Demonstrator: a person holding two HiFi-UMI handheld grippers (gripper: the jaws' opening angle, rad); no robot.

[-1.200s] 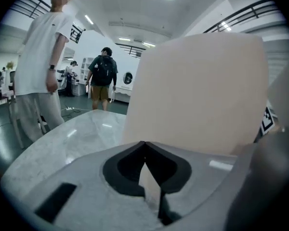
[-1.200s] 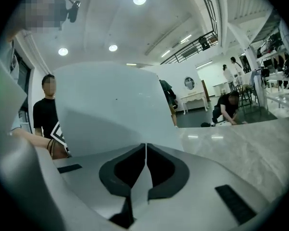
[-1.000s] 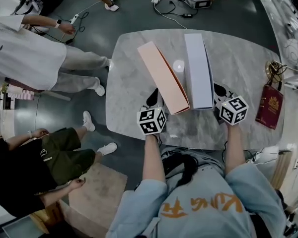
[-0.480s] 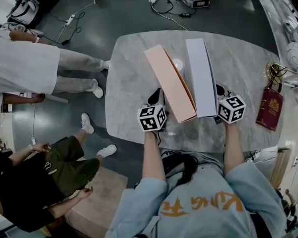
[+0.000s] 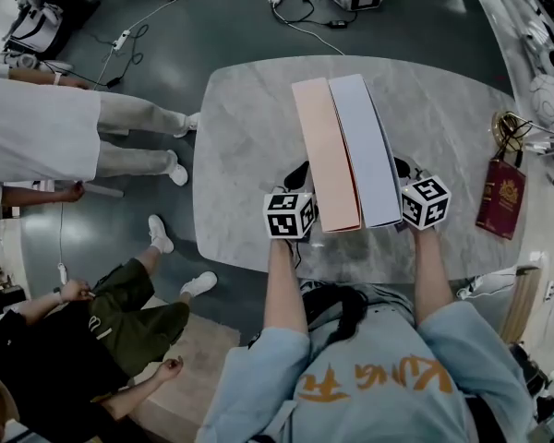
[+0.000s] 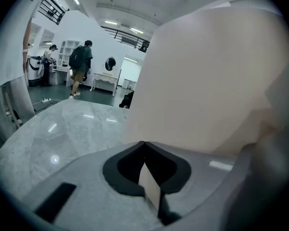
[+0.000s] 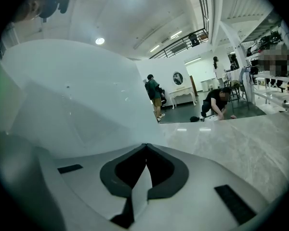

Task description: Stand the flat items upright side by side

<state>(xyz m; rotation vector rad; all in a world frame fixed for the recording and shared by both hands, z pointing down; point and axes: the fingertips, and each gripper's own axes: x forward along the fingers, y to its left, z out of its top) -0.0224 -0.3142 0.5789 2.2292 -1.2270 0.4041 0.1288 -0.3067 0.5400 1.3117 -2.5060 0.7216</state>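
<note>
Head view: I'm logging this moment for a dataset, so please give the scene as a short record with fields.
table: grey marble
pink folder: upright on edge, left of the pair
pale blue folder: upright on edge beside the pink one, sides seemingly touching
left gripper: shut on the pink folder's thin near edge
right gripper: shut on the pale blue folder's thin near edge
maroon booklet: flat near the table's right edge, apart from the folders
</note>
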